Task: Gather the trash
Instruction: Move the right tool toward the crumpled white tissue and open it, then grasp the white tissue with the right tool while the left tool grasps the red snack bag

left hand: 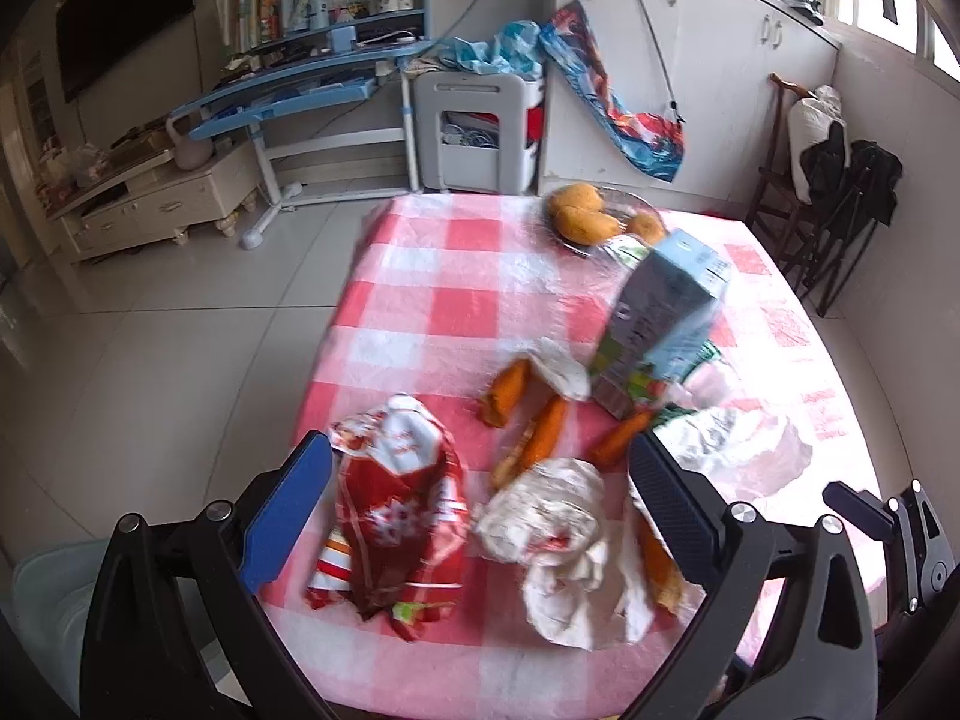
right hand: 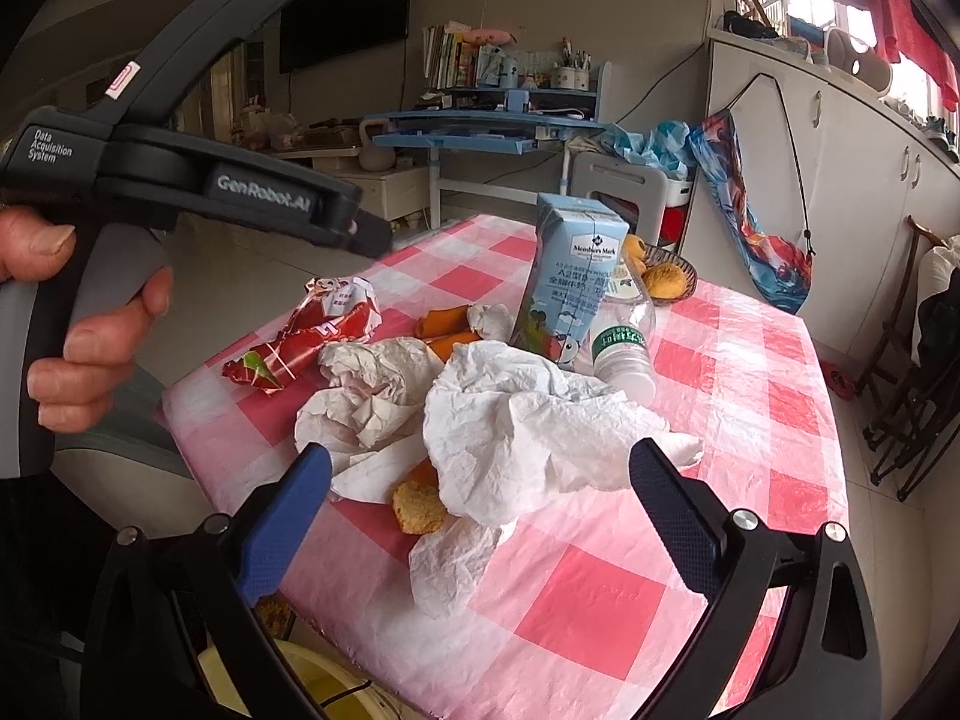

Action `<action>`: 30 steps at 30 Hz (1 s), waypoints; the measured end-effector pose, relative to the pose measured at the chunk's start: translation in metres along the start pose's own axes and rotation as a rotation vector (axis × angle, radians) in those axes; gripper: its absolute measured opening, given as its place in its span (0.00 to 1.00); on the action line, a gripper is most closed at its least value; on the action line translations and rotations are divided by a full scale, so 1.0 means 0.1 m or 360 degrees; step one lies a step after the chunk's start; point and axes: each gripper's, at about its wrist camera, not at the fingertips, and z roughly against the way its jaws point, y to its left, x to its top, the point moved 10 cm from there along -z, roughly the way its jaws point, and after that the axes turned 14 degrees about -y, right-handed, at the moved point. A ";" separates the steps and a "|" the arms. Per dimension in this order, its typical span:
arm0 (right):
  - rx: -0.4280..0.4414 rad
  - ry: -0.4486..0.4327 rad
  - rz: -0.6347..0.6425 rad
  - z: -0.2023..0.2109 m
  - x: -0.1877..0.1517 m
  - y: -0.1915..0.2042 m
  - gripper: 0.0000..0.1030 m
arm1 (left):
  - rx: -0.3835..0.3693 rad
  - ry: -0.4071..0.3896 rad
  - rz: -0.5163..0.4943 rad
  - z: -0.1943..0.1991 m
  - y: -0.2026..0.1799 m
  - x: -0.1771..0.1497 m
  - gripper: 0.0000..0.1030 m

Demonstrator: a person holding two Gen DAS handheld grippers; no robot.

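Observation:
Trash lies on the red-checked table: a red snack wrapper, crumpled white paper, orange peel pieces, a blue milk carton and a plastic bottle. My left gripper is open, its fingers either side of the wrapper and a paper wad. My right gripper is open over the large white paper. The left gripper's body shows in the right wrist view, held by a hand.
A glass bowl of oranges stands at the table's far edge. A pale bin sits below the table's left corner, and a yellow container below its near edge. A blue desk, white cabinets and folding chairs surround the table.

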 end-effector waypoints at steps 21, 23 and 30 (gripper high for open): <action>0.0154 0.0210 -0.0421 -0.38 -0.28 -0.13 0.34 | 0.0098 0.0140 0.0091 -0.34 0.46 -0.04 0.93; 0.0175 0.0191 -0.0434 -0.37 -0.25 -0.13 0.23 | 0.0122 0.0159 0.0144 -0.38 0.57 -0.04 0.93; 0.0164 0.0036 -0.0428 -0.25 -0.02 -0.21 0.05 | 0.0108 0.0224 0.0190 -0.46 0.68 -0.09 0.93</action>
